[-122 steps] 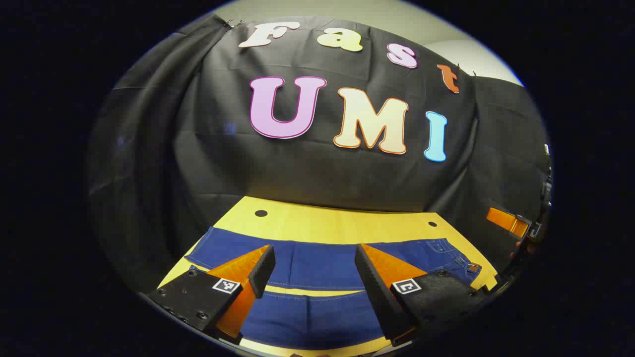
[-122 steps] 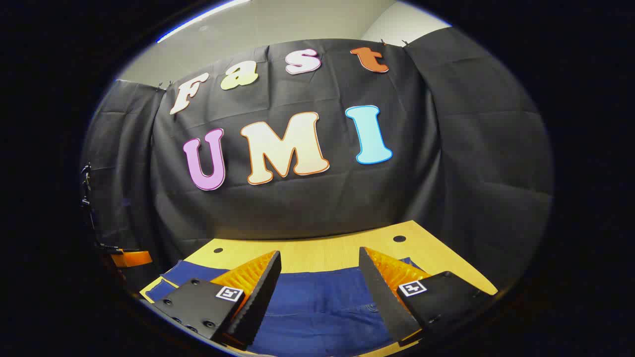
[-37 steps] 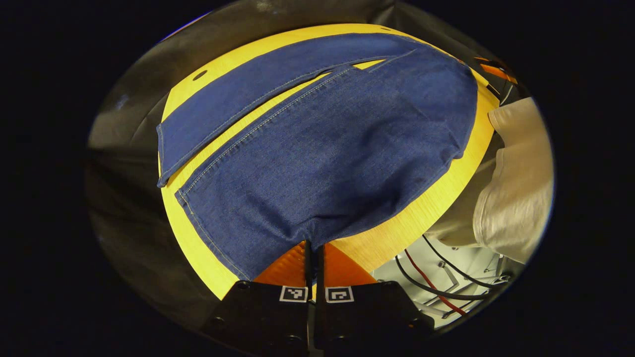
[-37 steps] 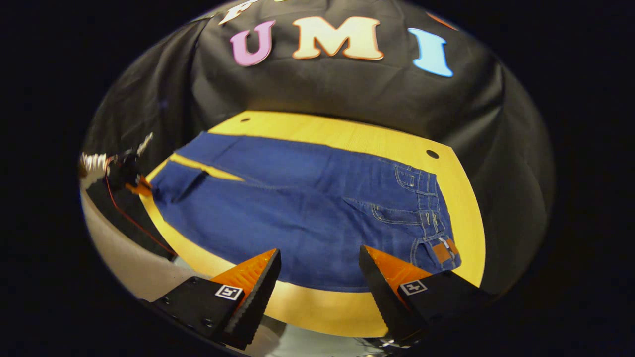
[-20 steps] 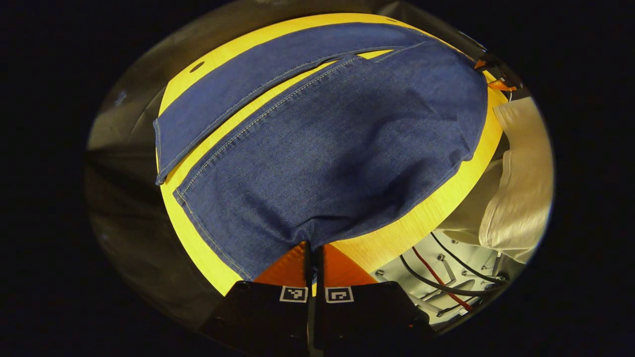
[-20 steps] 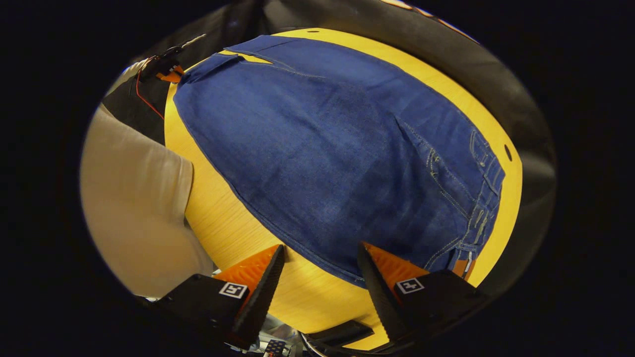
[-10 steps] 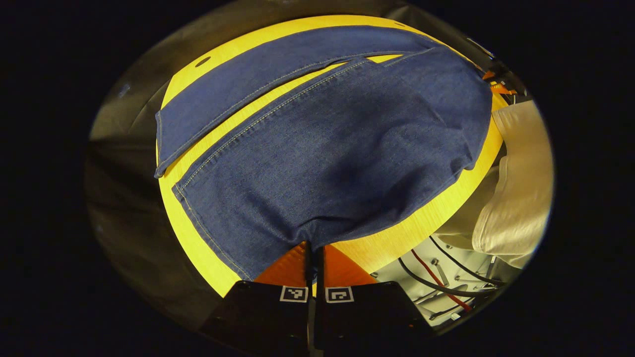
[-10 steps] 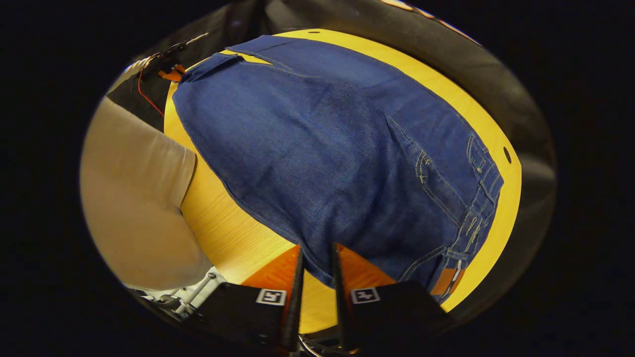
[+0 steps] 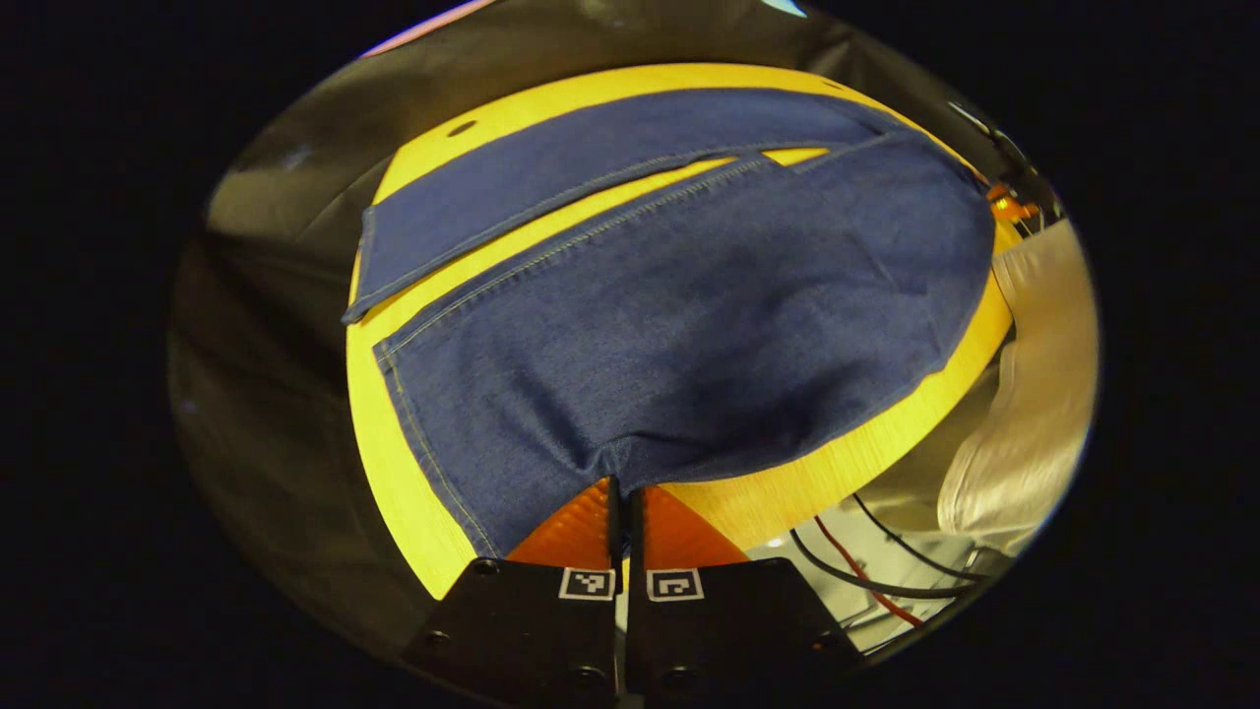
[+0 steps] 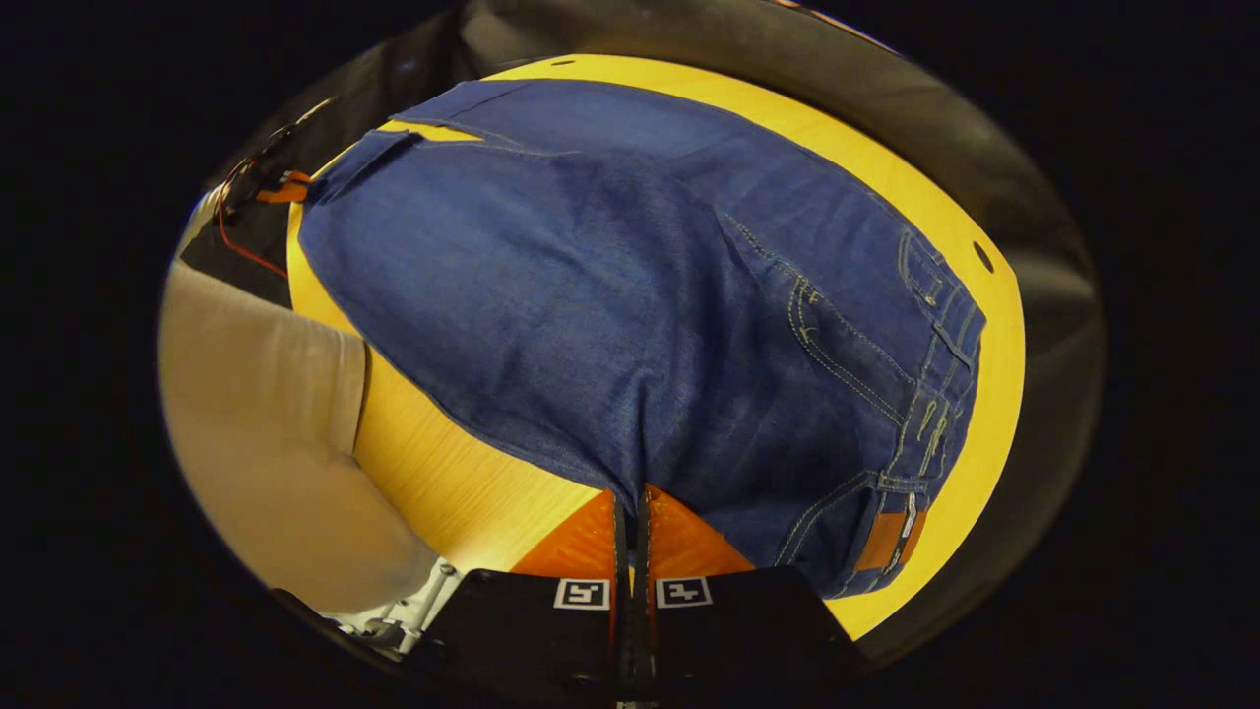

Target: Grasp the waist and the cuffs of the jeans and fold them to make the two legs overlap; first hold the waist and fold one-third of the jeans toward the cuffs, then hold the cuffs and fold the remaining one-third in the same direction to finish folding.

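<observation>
The jeans (image 9: 679, 295) lie spread on the yellow desk (image 9: 394, 483) — both legs flat. The left gripper (image 9: 620, 487) pinches the near leg's edge, jaws pressed together on denim; the right gripper (image 10: 630, 502) likewise clamps the near edge beside the waistband (image 10: 935, 394).

Left gripper view: camera rides low at the table's (image 9: 394, 492) near edge by the cuff end, tilted down, looking along the jeans (image 9: 689, 315) toward the waist; own fingers at 6 o'clock, denim close. Right gripper view: camera at the near edge by the waist end, tilted down, looking across the jeans (image 10: 591, 295) toward the cuffs at 10 o'clock; table (image 10: 443, 483) close below. Shared: the jeans' middle, the tabletop, the person's light clothing (image 9: 1034, 414) (image 10: 256, 443).
</observation>
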The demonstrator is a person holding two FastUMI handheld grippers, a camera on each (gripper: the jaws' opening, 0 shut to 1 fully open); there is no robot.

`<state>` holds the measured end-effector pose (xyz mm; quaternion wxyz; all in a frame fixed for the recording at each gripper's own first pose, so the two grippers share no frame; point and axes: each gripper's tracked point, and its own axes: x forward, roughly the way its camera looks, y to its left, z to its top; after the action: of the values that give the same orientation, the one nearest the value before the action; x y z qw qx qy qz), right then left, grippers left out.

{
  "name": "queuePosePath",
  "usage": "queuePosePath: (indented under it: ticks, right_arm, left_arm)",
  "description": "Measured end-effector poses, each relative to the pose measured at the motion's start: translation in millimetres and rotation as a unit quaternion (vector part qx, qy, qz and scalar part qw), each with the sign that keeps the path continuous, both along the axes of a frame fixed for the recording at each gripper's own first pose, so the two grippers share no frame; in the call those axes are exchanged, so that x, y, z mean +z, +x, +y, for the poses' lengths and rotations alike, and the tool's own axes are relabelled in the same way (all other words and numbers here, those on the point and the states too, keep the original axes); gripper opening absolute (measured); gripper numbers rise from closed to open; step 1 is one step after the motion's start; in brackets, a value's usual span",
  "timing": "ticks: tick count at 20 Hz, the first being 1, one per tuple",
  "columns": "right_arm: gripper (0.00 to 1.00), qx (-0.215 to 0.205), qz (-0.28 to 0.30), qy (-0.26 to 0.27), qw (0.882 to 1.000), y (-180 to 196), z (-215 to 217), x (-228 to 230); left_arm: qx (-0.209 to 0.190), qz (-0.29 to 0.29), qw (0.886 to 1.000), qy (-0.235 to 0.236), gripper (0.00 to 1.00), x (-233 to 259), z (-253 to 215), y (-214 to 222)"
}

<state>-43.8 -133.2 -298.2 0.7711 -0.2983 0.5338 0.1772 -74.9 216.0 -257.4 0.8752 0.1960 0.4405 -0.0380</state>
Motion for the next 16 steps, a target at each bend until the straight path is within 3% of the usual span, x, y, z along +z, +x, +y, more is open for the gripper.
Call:
queuePosePath:
  ticks: [6,10,13,16]
  right_arm:
    - [0.03,-0.052,-0.052,0.024,0.997,10.0,11.9,31.3]
    - [0.02,-0.077,-0.112,0.04,0.99,30.9,20.4,67.5]
    - [0.02,-0.095,-0.149,0.061,0.982,59.1,35.0,104.7]
    - [0.02,-0.09,-0.169,0.071,0.979,96.2,42.8,137.5]
  left_arm:
    - [0.1,-0.029,0.994,-0.021,0.0,22.2,-3.1,6.3]
    - [0.167,-0.095,0.98,-0.058,0.0,66.1,-5.1,20.1]
    - [0.183,-0.122,0.973,-0.069,0.0,111.2,-1.7,30.3]
    - [0.182,-0.122,0.974,-0.061,0.0,144.2,0.0,47.1]
